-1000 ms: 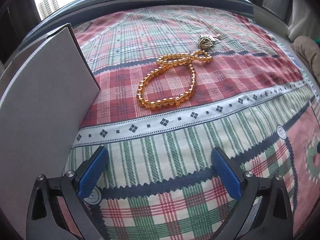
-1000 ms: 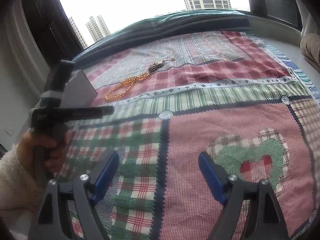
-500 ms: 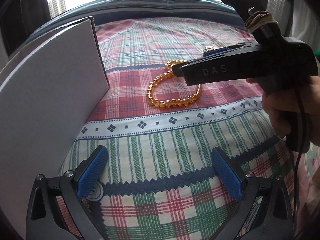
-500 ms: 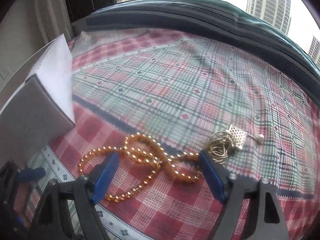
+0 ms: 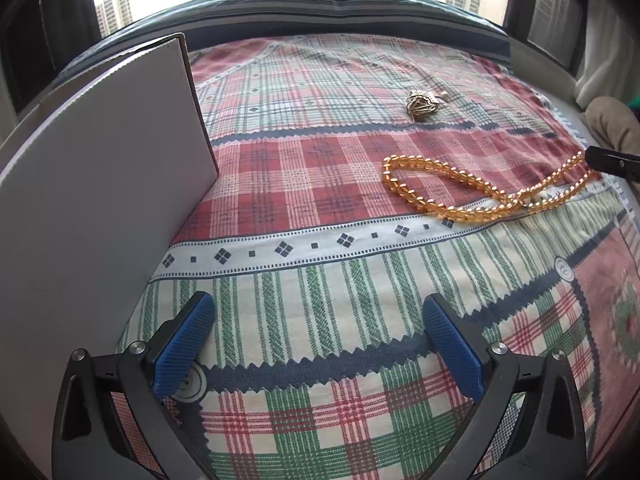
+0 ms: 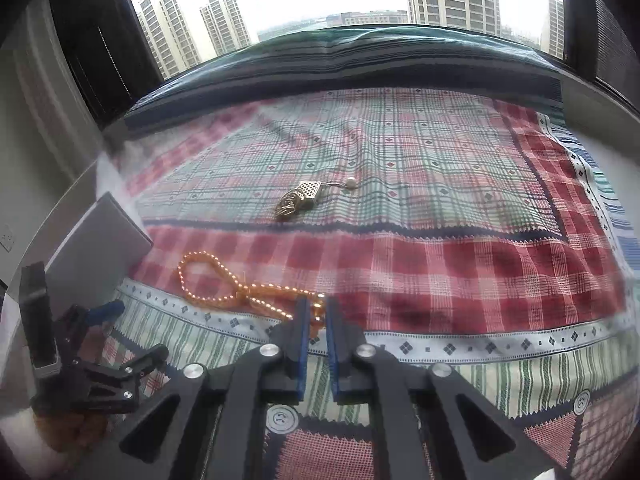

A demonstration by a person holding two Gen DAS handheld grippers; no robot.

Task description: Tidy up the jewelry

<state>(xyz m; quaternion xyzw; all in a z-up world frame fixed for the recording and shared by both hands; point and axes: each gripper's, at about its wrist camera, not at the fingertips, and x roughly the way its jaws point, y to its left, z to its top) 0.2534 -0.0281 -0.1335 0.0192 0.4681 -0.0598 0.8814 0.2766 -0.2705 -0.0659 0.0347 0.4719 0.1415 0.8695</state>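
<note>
An amber bead necklace (image 5: 472,192) lies stretched across the plaid cloth; it also shows in the right wrist view (image 6: 224,292). My right gripper (image 6: 315,312) is shut on the necklace's right end, low on the cloth. Its tip shows at the right edge of the left wrist view (image 5: 612,162). A tangle of gold jewelry with a pearl (image 5: 422,102) lies farther back, also seen in the right wrist view (image 6: 298,200). My left gripper (image 5: 316,328) is open and empty near the cloth's front, beside a white box (image 5: 92,184).
The white box (image 6: 96,256) stands at the left of the cloth. A plaid cloth (image 5: 320,280) covers the surface. A window with dark frames runs behind. A beige object (image 5: 612,124) lies at the far right.
My right gripper closed on the necklace's end and pulled it right and toward the front, stretching it out. The left gripper stayed open, and its view swung to the left.
</note>
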